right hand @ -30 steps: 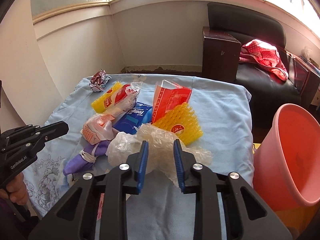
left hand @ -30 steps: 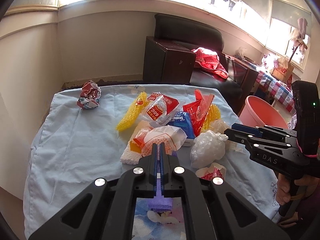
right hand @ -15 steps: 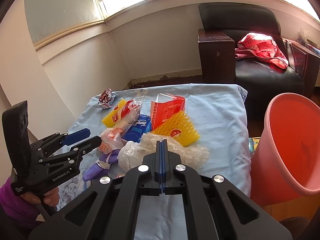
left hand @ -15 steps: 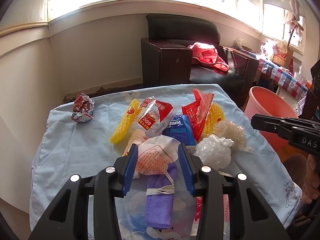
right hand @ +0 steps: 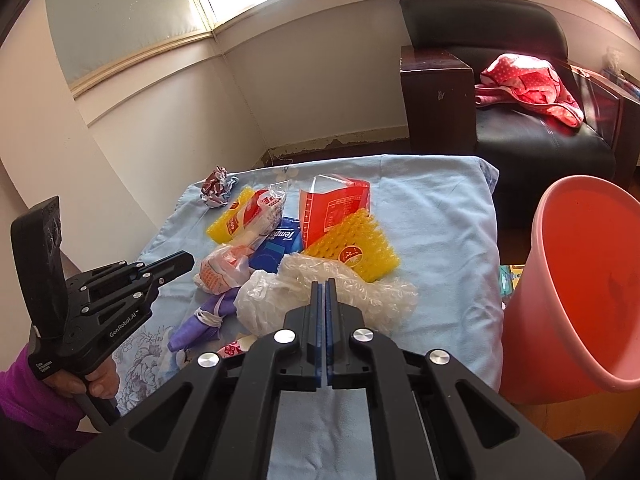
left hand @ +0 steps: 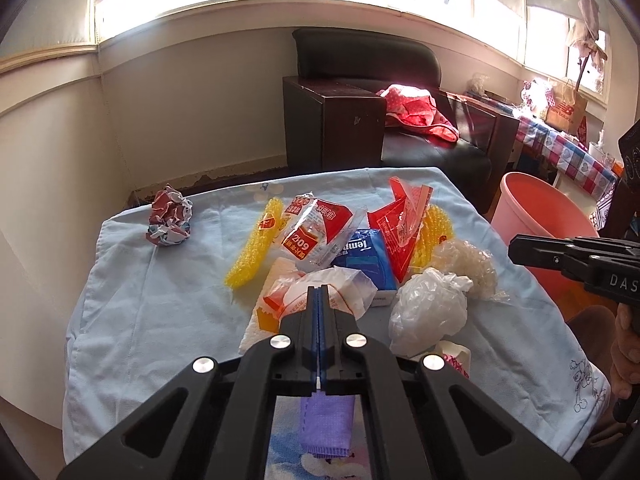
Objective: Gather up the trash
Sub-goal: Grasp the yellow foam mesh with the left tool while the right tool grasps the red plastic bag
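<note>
Both grippers empty: left gripper (left hand: 319,292) shut, right gripper (right hand: 324,286) nearly shut after reopening slightly. Crumpled clear plastic bag (right hand: 264,300) just left of right tips; pink plastic bucket (right hand: 580,292) right

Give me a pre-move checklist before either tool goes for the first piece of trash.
1. Left tool empty: ok, jaws just closed, nothing between them.
2. Right tool empty: ok, nearly shut on nothing.
3. Jaws open for a grasp: not ok, both together.
4. Pink bin within view, mouth unobstructed: ok.
5. White plastic bag free on top of the pile: ok.
6. Crumpled paper ball lying apart from the pile: ok.
</note>
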### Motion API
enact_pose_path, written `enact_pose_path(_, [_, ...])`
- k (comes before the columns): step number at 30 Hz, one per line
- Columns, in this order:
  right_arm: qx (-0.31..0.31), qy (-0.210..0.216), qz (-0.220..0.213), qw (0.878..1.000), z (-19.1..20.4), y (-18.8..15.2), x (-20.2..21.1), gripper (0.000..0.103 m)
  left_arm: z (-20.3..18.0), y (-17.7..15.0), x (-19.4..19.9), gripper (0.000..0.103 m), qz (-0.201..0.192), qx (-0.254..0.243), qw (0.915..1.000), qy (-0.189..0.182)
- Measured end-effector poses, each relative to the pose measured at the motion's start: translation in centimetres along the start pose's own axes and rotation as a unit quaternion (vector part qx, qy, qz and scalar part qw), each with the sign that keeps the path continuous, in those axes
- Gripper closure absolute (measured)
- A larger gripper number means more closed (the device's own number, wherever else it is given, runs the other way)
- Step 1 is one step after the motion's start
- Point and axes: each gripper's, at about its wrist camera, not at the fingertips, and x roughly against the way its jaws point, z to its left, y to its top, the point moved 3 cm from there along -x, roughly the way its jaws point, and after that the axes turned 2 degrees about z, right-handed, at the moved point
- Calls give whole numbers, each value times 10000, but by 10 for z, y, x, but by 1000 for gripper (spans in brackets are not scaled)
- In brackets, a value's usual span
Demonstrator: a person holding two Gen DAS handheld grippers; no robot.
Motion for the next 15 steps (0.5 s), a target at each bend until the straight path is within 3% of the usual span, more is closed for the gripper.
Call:
enact_pose_path(2, [15,-3,2,10000,1,7,-2,74,3,1,4,103,-32,53,10000,-19])
enact_pose_path(4, [-46,34,-5,10000,2,16,-4,66,6,3,7,103,-87,104,9999,-64])
enact_pose_path(15, [130,-162,177,9996,19,55,-51,66,21,8,3,103,-137,360,9989,-282])
